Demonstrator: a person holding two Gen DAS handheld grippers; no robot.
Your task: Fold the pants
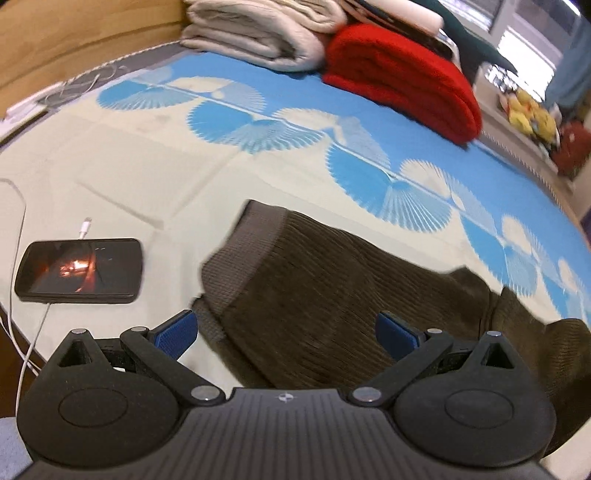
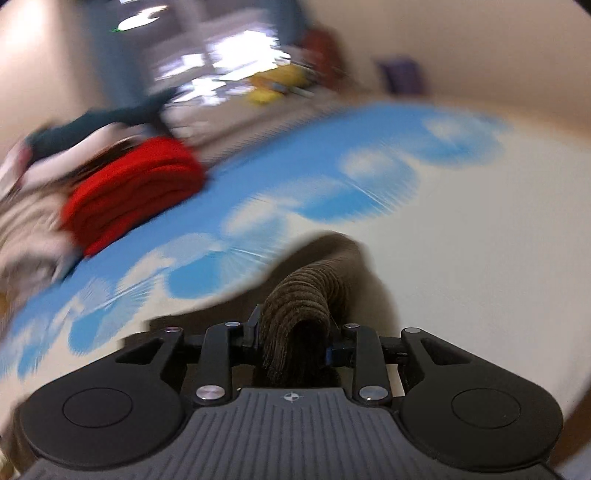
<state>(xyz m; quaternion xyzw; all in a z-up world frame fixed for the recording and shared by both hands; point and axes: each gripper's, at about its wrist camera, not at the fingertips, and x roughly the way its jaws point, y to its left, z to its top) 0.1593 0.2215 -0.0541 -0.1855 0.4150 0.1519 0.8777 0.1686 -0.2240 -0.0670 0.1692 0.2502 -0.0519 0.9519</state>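
Observation:
Dark brown corduroy pants [image 1: 325,273] lie on the bed sheet [image 1: 129,173], their grey ribbed waistband [image 1: 236,254] toward the left in the left wrist view. My left gripper [image 1: 286,330] hovers over the pants near the waistband, open, its blue pads [image 1: 175,334] wide apart and touching no cloth. In the blurred right wrist view my right gripper [image 2: 293,339] is shut on a bunched fold of the pants [image 2: 295,299], which rises between the fingers while the rest trails down onto the sheet.
A black phone [image 1: 79,271] with a white charging cable [image 1: 22,354] lies left of the pants. A folded red blanket [image 1: 402,81] and a beige folded blanket [image 1: 258,33] are stacked at the bed's far side. A wooden headboard [image 1: 74,40] stands far left.

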